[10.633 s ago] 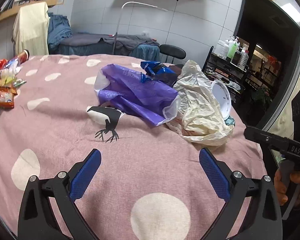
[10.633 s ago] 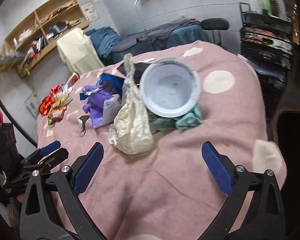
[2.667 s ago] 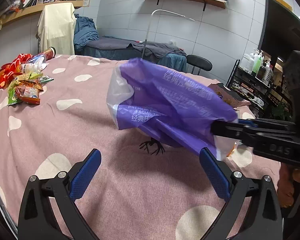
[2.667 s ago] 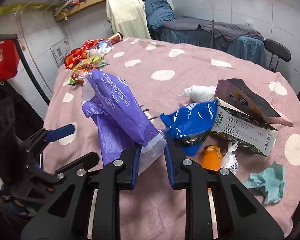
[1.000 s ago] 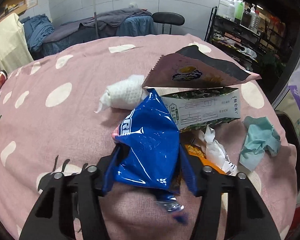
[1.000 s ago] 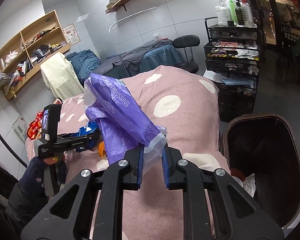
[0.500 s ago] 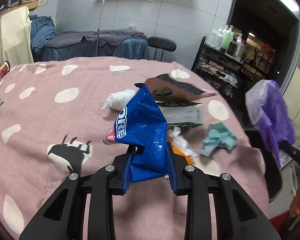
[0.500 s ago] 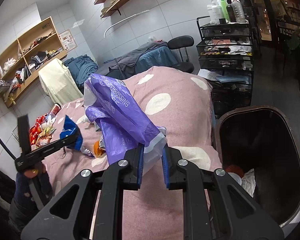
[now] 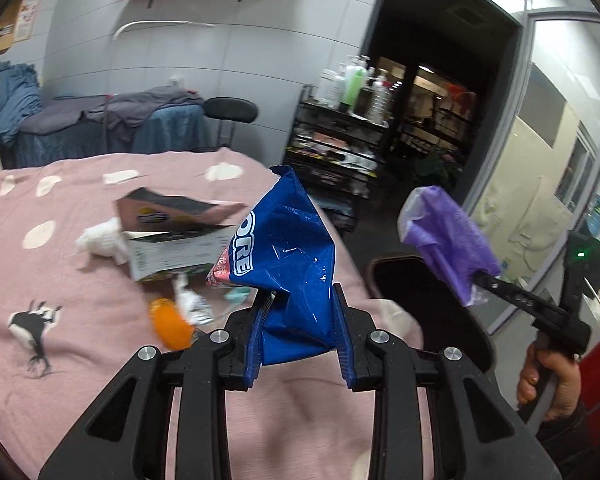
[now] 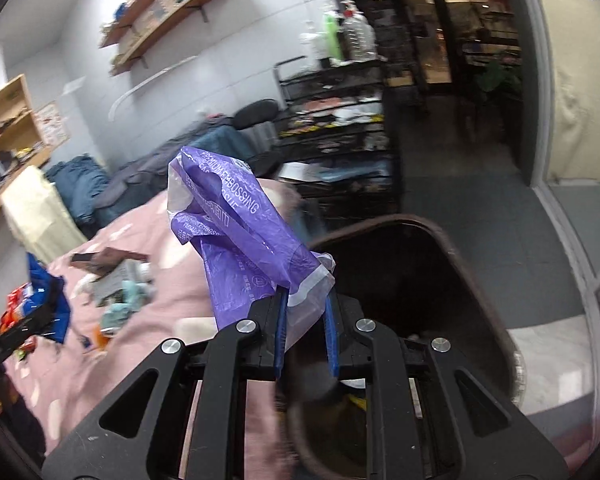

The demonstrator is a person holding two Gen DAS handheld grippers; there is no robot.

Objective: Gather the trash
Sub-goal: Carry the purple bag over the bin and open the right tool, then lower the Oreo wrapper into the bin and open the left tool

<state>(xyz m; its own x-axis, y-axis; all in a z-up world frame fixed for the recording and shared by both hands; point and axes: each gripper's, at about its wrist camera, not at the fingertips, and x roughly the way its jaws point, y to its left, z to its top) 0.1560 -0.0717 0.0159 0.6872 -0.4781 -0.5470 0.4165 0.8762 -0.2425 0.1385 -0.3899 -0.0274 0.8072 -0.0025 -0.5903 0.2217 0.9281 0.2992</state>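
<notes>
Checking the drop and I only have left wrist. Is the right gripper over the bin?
Observer: Yes. The right gripper has its tips over the bin opening, on the table side.
Operator: Where's it gripping the purple bag?
Observer: It is shut on the clear end of the purple bag. The rest stands up above the fingers.
Operator: Anything in the bin?
Observer: Some trash lies at the bottom, white and yellow bits, too blurred to name.
</notes>
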